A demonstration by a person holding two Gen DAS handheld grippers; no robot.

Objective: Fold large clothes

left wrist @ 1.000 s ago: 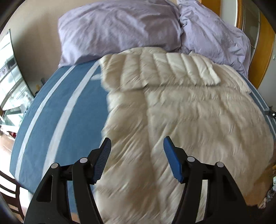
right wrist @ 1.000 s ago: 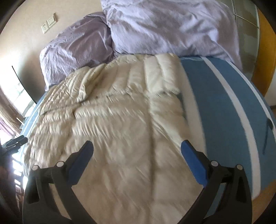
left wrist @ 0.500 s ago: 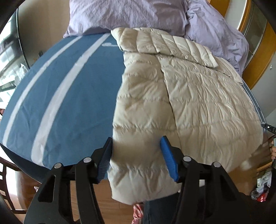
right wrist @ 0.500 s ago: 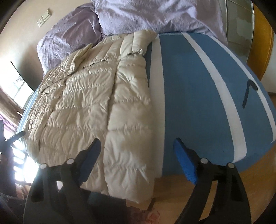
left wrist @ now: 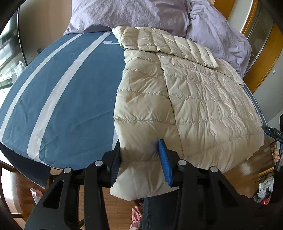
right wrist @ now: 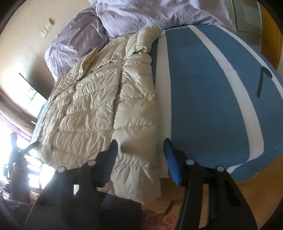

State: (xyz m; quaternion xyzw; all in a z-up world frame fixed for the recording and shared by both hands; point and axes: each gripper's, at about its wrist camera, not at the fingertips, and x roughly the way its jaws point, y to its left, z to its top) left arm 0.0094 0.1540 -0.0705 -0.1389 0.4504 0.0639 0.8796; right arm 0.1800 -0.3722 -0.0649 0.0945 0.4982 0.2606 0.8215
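A cream quilted puffer jacket [left wrist: 203,99] lies flat on a blue bed sheet with white stripes [left wrist: 67,92], its hem hanging over the near edge of the bed. My left gripper [left wrist: 140,159] straddles the hem's left corner. Its jaws are closing and the puffy cloth fills the gap, with both pads pressing on it. In the right wrist view the same jacket [right wrist: 99,113] has its right hem corner between the jaws of my right gripper [right wrist: 140,157]. These jaws are closing too; the dark pad overlaps the cloth, and the blue fingertip [right wrist: 170,159] stands clear of it over a white stripe.
Lilac pillows and a crumpled duvet [left wrist: 134,14] lie at the head of the bed. Wooden floor [right wrist: 247,191] and a person's jeans [left wrist: 155,212] show below the near edge. A wooden frame [left wrist: 263,58] stands at the right. The blue sheet [right wrist: 212,88] lies bare beside the jacket.
Both grippers came back from over the jacket's middle to its near hem and dropped lower. Both sets of jaws narrowed, the right from wide open, and the hem corners now sit between them.
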